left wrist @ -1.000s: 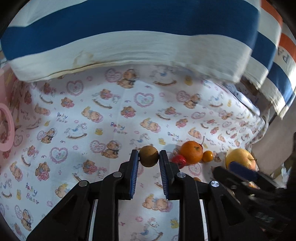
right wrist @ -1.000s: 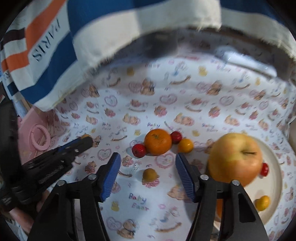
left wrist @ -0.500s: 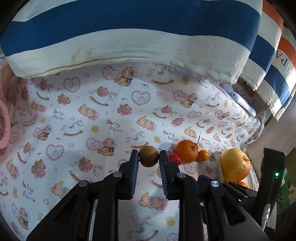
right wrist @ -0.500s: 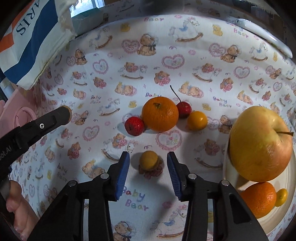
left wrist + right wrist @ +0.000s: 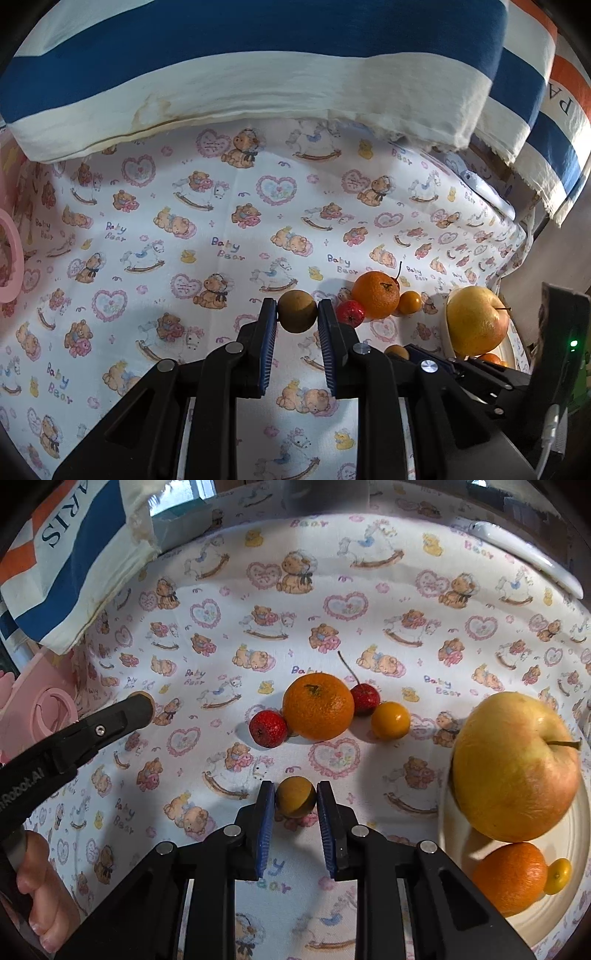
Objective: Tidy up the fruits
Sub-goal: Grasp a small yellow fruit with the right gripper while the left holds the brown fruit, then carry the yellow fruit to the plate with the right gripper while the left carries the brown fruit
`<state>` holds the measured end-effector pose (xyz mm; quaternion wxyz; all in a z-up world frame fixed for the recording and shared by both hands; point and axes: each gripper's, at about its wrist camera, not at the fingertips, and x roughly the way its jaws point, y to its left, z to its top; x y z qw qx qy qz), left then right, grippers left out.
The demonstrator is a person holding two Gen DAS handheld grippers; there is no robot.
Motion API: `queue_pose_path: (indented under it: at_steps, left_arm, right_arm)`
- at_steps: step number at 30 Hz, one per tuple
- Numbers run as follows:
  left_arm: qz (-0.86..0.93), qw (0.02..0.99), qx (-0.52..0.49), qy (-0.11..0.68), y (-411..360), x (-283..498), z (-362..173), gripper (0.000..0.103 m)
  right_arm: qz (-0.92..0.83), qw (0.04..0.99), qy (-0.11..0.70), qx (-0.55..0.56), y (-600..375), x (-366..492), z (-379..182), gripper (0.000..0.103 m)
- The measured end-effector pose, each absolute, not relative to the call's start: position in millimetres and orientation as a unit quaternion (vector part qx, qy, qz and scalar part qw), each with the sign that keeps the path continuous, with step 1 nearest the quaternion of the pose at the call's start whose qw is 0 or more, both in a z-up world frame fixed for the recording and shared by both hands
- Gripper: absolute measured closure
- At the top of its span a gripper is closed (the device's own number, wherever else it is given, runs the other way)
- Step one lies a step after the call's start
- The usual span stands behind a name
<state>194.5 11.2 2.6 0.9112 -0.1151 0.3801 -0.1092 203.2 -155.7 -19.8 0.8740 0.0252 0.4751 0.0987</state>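
Both claws are pinching small fruits over the bear-print desk.

We are pinching a brown fruit in the left claw and closing the right claw on a yellow fruit. The plate with the apple is lying just right of the right claw, the nearer one to it.

Striped cushion overhangs the far cloth; fruit cluster crowds ahead.
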Motion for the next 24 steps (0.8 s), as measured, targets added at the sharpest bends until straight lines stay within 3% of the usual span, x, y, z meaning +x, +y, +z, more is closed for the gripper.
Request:
queue_pose_path:
  at_steps: [24]
  left_arm:
    - [-0.2, 0.911, -0.019, 0.36, -58, 153, 8, 0.081]
  right_arm:
    - [0.057, 0.936, 0.346, 0.043, -272, 106, 37, 0.079]
